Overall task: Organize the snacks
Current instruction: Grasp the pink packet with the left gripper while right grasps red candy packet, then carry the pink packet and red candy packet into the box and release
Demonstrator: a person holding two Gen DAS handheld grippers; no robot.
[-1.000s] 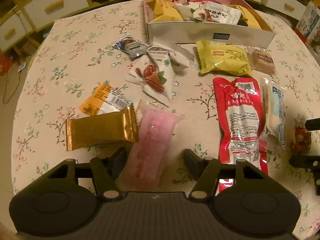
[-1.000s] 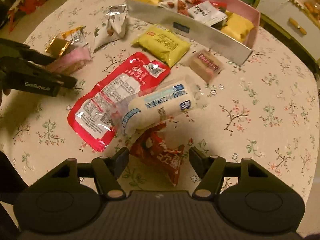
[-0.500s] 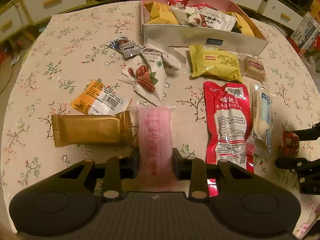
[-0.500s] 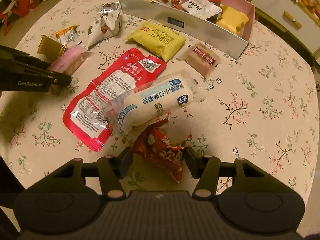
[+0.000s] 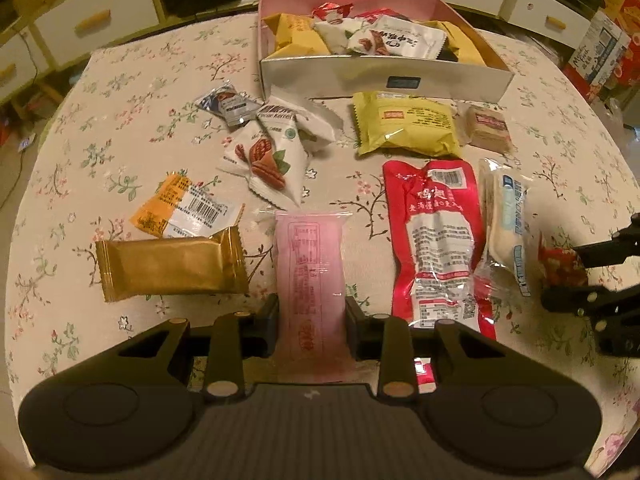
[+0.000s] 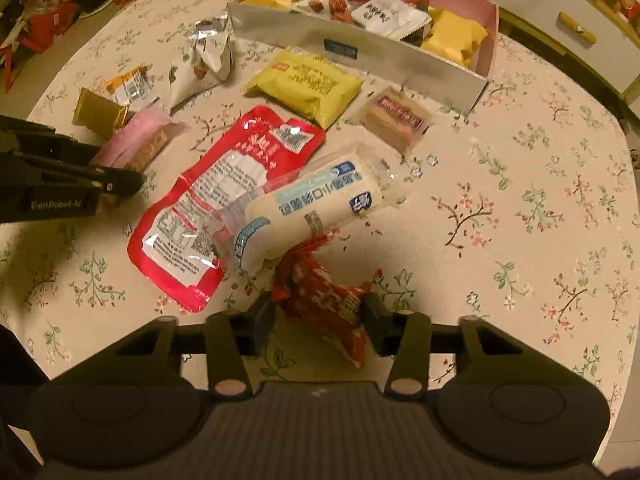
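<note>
Overhead, floral tablecloth (image 5: 132, 128) under snacks; white drawers (image 5: 80, 24) behind.

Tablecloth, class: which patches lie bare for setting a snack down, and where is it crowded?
Bare tablecloth lies right of the white roll and brown square packet, up to the table's edge. Another bare stretch lies left of the box, beyond the orange packet. It is crowded in front of the box.

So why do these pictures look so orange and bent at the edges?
Left wrist view: warm indoor light tints everything amber, and the fisheye lens curves the table edge. Right wrist view: same tint, glare on the red packet, and a shadow near the tongs.
</note>
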